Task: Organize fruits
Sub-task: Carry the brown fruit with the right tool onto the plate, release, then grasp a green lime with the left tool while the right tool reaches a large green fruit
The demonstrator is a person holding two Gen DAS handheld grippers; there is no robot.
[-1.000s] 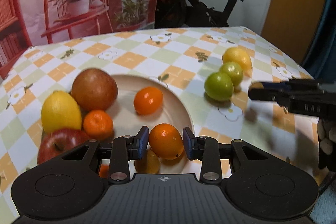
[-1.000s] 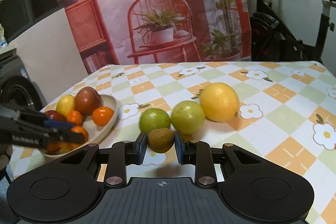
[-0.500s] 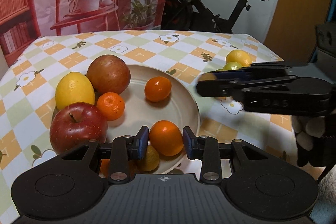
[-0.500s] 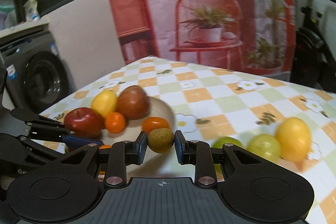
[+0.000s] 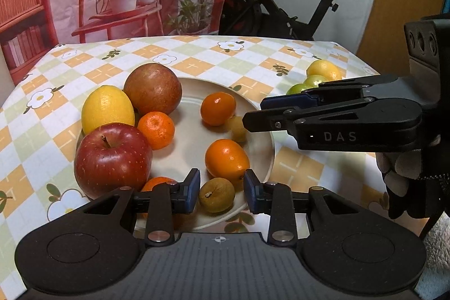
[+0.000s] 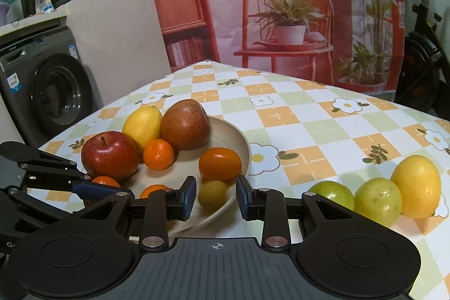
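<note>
1. Fruits: a red apple [image 5: 112, 156], lemon [image 5: 107, 108], brown-red apple [image 5: 152, 88], and several oranges lie on a cream plate [image 5: 264, 137] on the checked tabletop [image 5: 197, 61].
2. Right tongs [image 6: 216, 197]: jaws opening; a small yellow-green fruit [image 6: 212, 193], blurred, sits between them over the plate, pads clear of it.
3. Left tongs [image 5: 222, 194]: narrowly set, gripping nothing; a brownish fruit [image 5: 217, 194] lies beyond.
4. Lettering "DAS" on the right tongs.
</note>
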